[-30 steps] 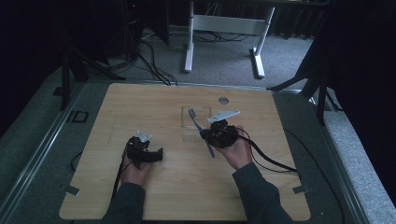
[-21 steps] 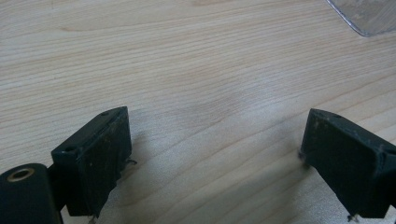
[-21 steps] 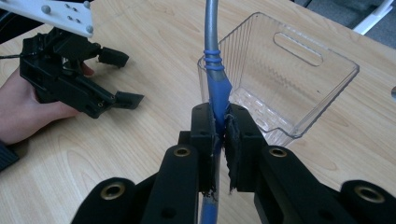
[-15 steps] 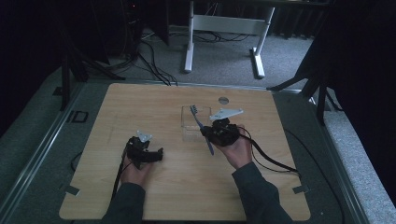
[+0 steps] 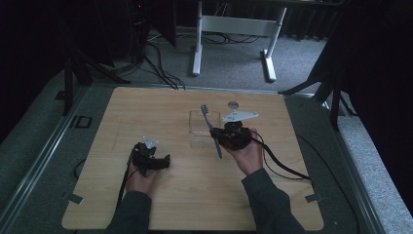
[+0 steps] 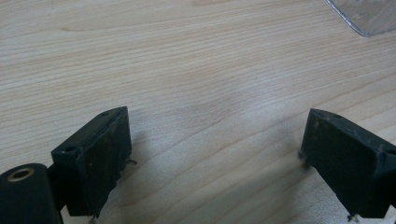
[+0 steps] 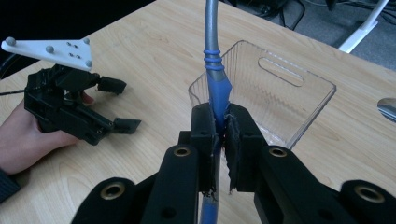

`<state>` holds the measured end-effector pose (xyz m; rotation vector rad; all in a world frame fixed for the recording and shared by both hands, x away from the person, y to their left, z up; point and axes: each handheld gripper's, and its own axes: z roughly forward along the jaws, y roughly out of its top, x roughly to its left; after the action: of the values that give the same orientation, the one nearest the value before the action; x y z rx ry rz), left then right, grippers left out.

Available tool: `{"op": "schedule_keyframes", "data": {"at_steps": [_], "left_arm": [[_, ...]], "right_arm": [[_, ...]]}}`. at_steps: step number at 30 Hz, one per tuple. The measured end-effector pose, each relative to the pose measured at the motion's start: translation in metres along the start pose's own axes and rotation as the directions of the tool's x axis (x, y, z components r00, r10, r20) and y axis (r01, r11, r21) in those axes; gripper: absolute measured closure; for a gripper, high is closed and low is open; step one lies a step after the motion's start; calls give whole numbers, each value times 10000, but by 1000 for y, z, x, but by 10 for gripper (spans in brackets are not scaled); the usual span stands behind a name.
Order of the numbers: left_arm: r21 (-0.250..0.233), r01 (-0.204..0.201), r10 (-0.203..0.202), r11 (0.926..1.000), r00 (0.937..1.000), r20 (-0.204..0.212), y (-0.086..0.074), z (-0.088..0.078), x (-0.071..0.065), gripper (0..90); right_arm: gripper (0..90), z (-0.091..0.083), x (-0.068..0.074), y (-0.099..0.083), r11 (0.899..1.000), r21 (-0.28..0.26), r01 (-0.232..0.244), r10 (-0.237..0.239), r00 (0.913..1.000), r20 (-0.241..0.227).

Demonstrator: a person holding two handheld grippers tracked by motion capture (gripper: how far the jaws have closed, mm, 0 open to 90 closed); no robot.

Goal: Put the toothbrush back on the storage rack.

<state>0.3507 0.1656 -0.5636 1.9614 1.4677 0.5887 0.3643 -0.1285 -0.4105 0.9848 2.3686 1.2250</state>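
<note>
Tabletop (image 5: 160, 204) unchanged vs 1 s ago: right claw (image 7: 219, 126) still clamped on toothbrush (image 7: 215, 79), left claw (image 6: 210, 158) apart, empty.

table (image 5: 160, 200): bare wood | disc (image 5: 233, 104): far edge | floor (image 5: 234, 63): cables

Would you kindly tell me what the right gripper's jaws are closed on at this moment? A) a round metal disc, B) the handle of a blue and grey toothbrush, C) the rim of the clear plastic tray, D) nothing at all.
B: in the right gripper view the right gripper has its jaws pressed on the blue handle of the toothbrush, above the clear tray.
</note>
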Motion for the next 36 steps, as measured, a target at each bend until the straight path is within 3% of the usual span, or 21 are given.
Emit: {"op": "schedule_keyframes", "data": {"at_steps": [20,36], "left_arm": [[1,-10,10,10000,10000,-3,0,0,0,86],[15,-56,56,10000,10000,23,0,0,0,86]], "right_arm": [[825,-5,-4,4,9967,-718,-375,376,9993,2],[824,-2,-8,7,9934,-973,-606,611,9981,23]]}}
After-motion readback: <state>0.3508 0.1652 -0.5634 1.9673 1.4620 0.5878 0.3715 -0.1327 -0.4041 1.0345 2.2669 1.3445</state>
